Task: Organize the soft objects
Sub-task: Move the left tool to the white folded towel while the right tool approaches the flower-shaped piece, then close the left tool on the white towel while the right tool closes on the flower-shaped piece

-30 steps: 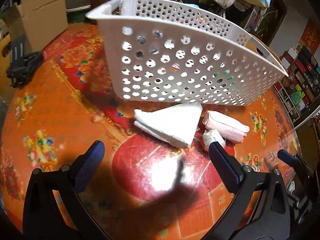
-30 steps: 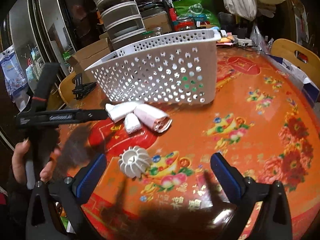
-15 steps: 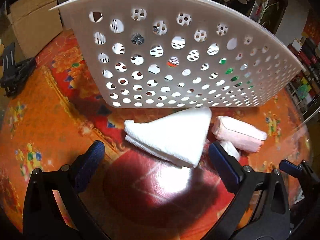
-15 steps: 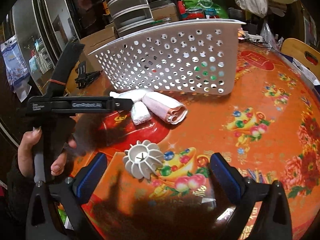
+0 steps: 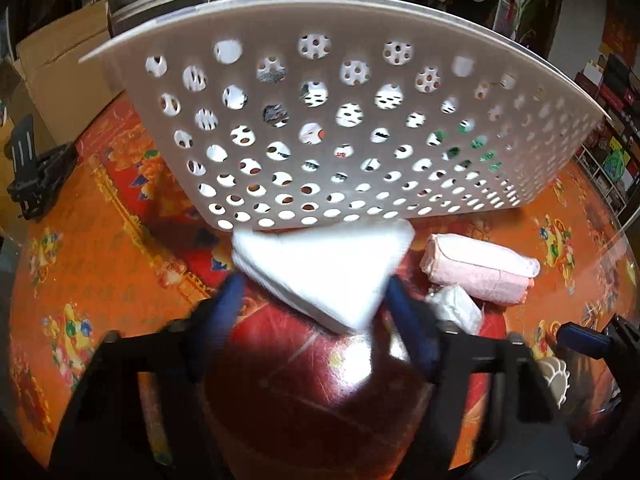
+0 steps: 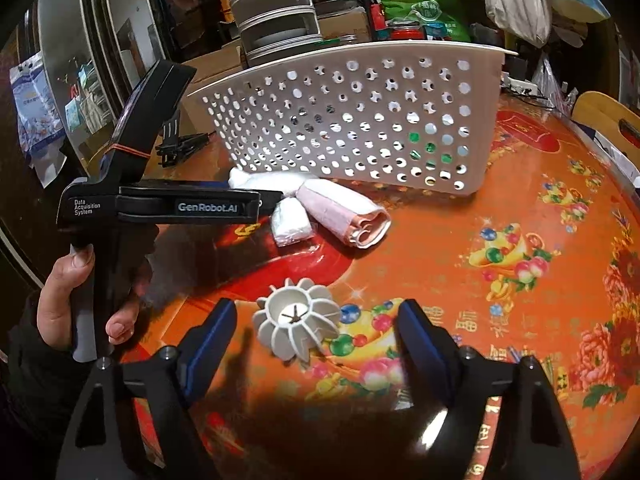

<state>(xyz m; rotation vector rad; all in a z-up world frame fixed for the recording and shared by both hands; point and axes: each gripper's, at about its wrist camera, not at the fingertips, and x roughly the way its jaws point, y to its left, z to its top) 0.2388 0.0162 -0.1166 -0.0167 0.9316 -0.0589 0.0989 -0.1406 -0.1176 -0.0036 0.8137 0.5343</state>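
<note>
A folded white towel (image 5: 328, 268) lies on the table in front of a white perforated basket (image 5: 340, 128). My left gripper (image 5: 312, 312) is open, its blurred blue fingers on either side of the towel's near corner. A rolled pink towel (image 5: 480, 270) and a small white wrapped bundle (image 5: 456, 306) lie to the right. In the right wrist view the basket (image 6: 360, 120), pink roll (image 6: 344, 216), white bundle (image 6: 290, 220) and the left gripper's body (image 6: 160, 208) show. My right gripper (image 6: 316, 336) is open around a white fluted plastic piece (image 6: 298, 324).
The round table (image 6: 520, 260) has a glossy red and orange patterned cover. A cardboard box (image 5: 60, 80) and a black clip (image 5: 32, 176) sit at the left. Stacked drawers (image 6: 276, 12), bags and jars crowd behind the basket. A wooden chair (image 6: 608, 120) stands right.
My left gripper has moved forward to the white towel and its fingers have narrowed around the towel's corner. My right gripper has moved forward and narrowed around the white fluted piece.
</note>
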